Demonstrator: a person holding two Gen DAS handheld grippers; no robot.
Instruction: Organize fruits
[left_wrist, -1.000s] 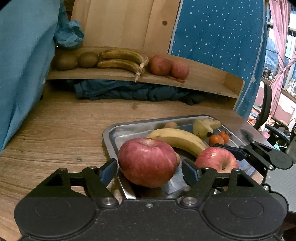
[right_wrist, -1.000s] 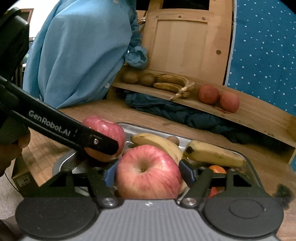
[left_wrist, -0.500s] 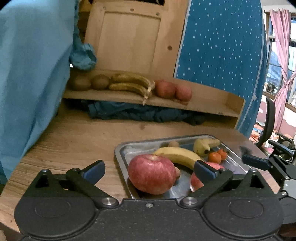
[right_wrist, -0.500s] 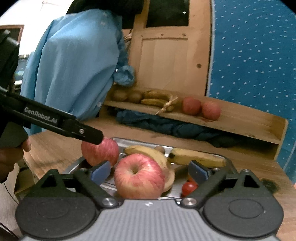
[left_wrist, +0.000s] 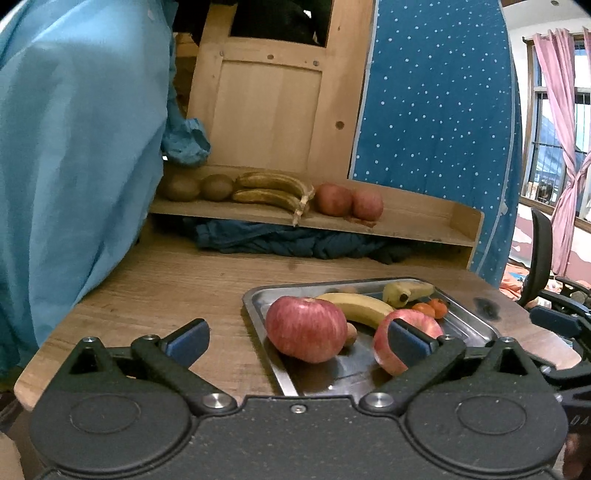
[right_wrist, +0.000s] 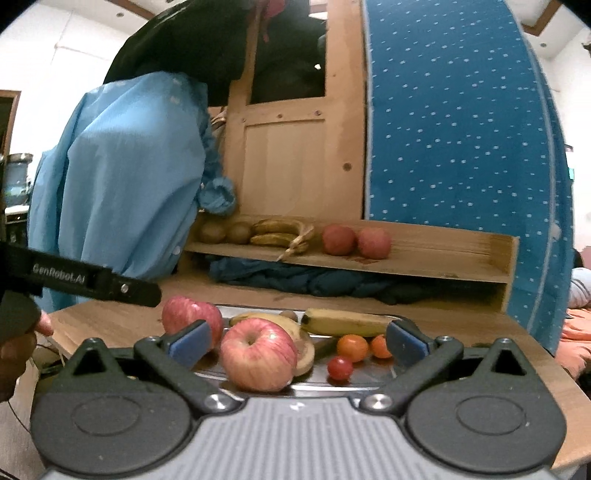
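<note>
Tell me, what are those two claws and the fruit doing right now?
Left gripper open, empty; jaws just opened. Right gripper same. Two apples sit free in the metal tray with bananas. Nothing in the way.

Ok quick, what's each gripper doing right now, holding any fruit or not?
Left gripper: open, jaws just widened, holding nothing; a red apple sits in the metal tray ahead.
Right gripper: open, just widened, empty; a second red apple lies loose.
</note>
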